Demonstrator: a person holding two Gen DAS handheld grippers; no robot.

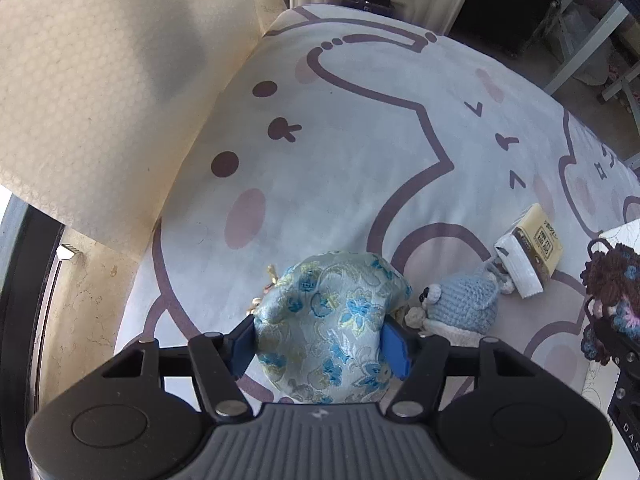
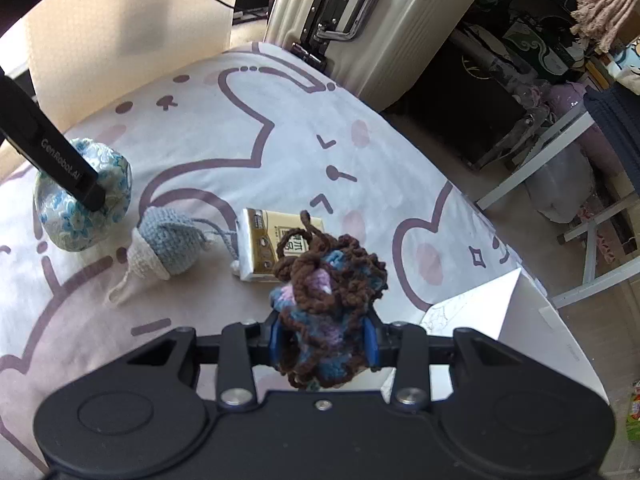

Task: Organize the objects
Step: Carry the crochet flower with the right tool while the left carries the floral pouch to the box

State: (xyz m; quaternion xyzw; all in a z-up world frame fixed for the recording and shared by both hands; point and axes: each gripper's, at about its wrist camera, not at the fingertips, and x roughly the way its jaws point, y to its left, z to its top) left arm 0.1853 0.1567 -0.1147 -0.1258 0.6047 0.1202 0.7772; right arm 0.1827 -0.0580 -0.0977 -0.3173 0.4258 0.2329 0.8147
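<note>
I'm working over a pale rug (image 1: 360, 128) printed with cartoon rabbits; a cream suitcase (image 2: 384, 20) stands at its far edge, cluttered shelves beyond. My left gripper (image 1: 320, 340) has its jaws pressed on a blue floral brocade pouch (image 1: 328, 320), rounded end pointing away from me. My right gripper (image 2: 324, 340) is clamped on a brown-and-blue crocheted pouch (image 2: 328, 292). Between the pouches lie a blue crocheted toy (image 2: 172, 248) and a small yellow packet (image 2: 276, 244), the packet's long axis running toward the suitcase.
</note>
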